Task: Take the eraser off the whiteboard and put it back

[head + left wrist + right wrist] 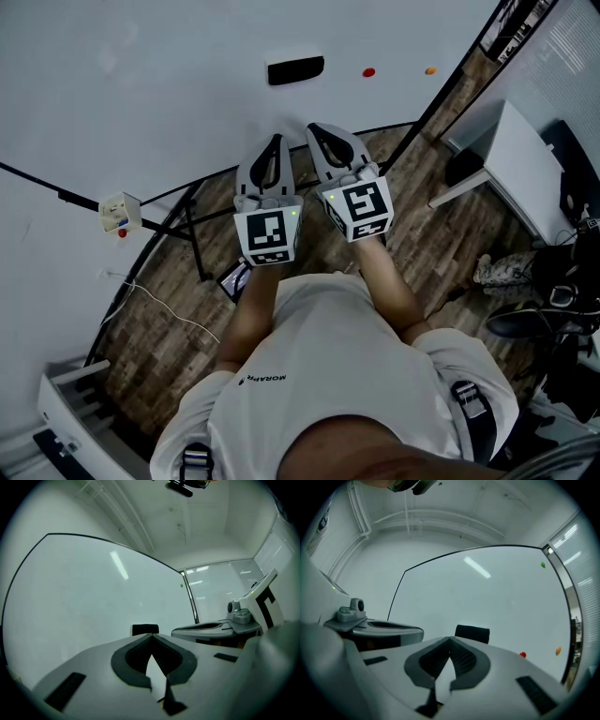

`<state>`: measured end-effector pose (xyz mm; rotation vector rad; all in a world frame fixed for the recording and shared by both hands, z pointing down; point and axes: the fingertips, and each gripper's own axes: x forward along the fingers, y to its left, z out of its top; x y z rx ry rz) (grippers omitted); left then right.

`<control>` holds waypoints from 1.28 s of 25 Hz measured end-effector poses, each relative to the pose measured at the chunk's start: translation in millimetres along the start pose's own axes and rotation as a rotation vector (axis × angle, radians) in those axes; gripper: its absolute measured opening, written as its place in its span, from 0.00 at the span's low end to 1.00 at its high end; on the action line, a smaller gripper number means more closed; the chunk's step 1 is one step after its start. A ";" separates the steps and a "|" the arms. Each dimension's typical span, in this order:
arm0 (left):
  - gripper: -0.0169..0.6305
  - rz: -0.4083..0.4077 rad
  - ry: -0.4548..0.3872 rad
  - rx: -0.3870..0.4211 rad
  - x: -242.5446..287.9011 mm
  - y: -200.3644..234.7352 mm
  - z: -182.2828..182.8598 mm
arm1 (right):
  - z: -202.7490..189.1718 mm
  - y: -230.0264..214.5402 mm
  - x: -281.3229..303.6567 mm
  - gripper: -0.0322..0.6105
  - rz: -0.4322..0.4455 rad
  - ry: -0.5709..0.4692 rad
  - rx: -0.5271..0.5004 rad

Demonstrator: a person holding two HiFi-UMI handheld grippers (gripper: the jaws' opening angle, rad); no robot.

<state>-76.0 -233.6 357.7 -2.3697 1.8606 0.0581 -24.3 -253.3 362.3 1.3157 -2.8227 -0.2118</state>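
A black eraser (295, 69) clings to the whiteboard (141, 84), a little beyond both grippers. My left gripper (273, 142) and my right gripper (317, 131) are held side by side, pointing at the board below the eraser. Neither touches it. In the left gripper view the eraser (145, 629) shows just above the tips of the left gripper (151, 635), whose jaws are shut on nothing. In the right gripper view the eraser (472, 633) sits slightly right of the right gripper (450, 640), also shut and empty.
A red magnet (368, 72) and an orange magnet (429, 70) stick to the board right of the eraser; a green magnet (543, 565) sits higher up. A white box (120, 212) hangs at the board's lower left. A white table (525, 169) stands to the right.
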 end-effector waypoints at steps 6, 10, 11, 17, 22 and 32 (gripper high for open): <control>0.03 0.001 0.003 -0.001 0.8 2.7 -0.3 | 1.6 2.6 0.3 0.07 0.008 0.001 0.007; 0.03 0.000 0.004 -0.002 0.4 2.8 -1.4 | 0.8 3.1 -0.9 0.07 0.006 -0.005 0.028; 0.03 0.000 0.004 -0.003 0.5 3.2 -1.3 | 1.3 3.2 -1.1 0.07 0.004 -0.008 0.032; 0.03 -0.001 0.001 -0.001 0.3 2.9 -0.1 | 2.3 4.0 -3.3 0.07 -0.009 -0.019 0.043; 0.03 -0.001 0.002 -0.004 1.4 4.7 -1.8 | 0.5 2.1 -3.1 0.07 -0.021 -0.021 0.051; 0.03 -0.007 0.004 -0.001 -0.3 -1.2 -1.0 | -1.5 1.7 -9.3 0.07 -0.025 -0.022 0.057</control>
